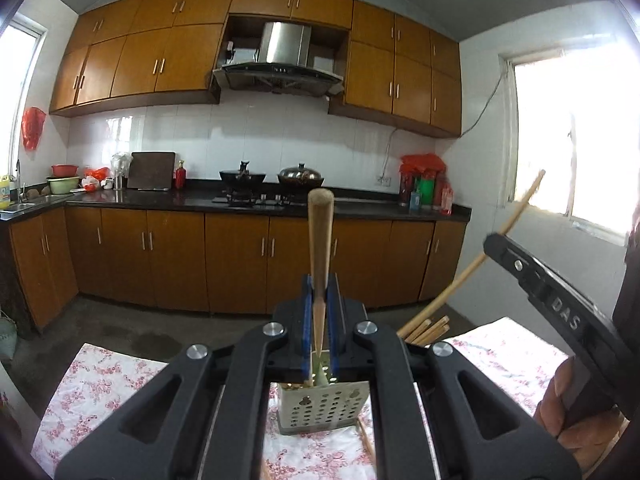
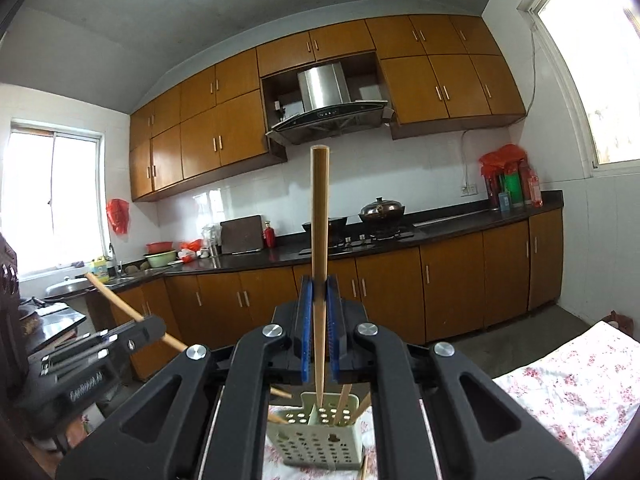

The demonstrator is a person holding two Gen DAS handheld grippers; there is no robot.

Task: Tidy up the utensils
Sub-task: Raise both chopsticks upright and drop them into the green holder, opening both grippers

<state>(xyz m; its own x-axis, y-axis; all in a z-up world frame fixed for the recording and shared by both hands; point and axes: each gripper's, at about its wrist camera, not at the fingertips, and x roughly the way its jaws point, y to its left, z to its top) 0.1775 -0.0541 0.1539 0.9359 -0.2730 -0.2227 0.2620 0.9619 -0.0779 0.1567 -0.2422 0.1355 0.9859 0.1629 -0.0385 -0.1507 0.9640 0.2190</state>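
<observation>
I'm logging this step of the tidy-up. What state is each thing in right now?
left gripper: shut on a chopstick, tip over the holder.
right gripper: shut on a second chopstick, tip entering the holder.
utensil holder: upright on the floral cloth, chopsticks already inside.

Your left gripper (image 1: 320, 312) points forward, its blue pads (image 1: 307, 320) pressed close on a thin stick. Your right gripper (image 2: 319, 316) does the same, pads (image 2: 306, 328) nearly together. Your right hand (image 1: 560, 396) wraps its handle.
</observation>
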